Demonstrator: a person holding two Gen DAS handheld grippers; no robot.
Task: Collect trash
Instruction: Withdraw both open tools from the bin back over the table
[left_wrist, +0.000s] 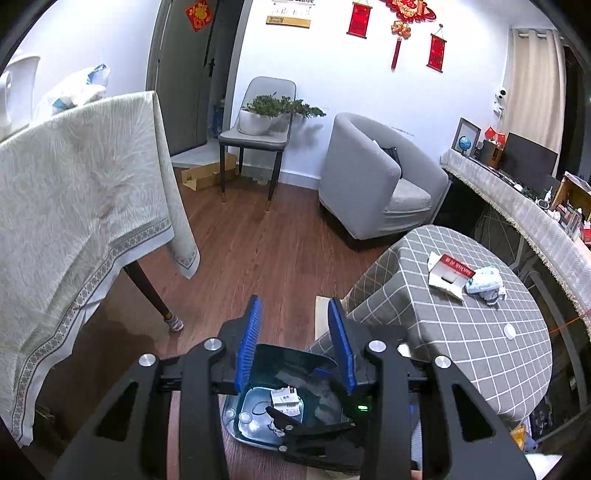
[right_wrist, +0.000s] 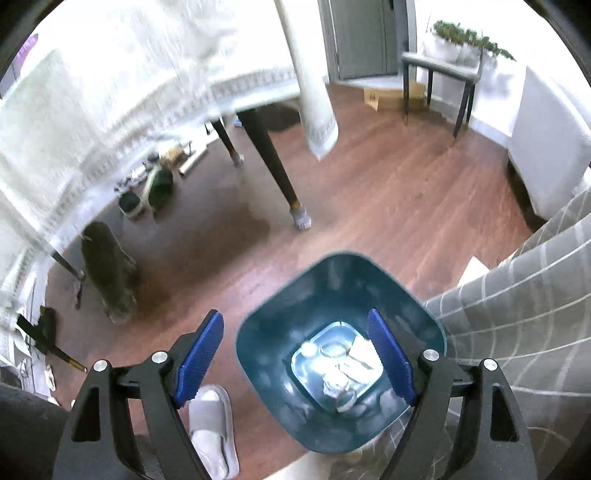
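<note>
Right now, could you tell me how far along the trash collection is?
Partly done. Scraps already lie at the bottom of the bin. Nothing is in hand: the left gripper and right gripper are both open above it. Left on the table: a carton, a wrapper and a white cap.

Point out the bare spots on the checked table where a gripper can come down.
The checked table is bare along its near half, between the small white cap and the edge by the bin. The far side is crowded: the open red-and-white box and the crumpled wrapper lie touching there. Left gripper hangs open.
</note>
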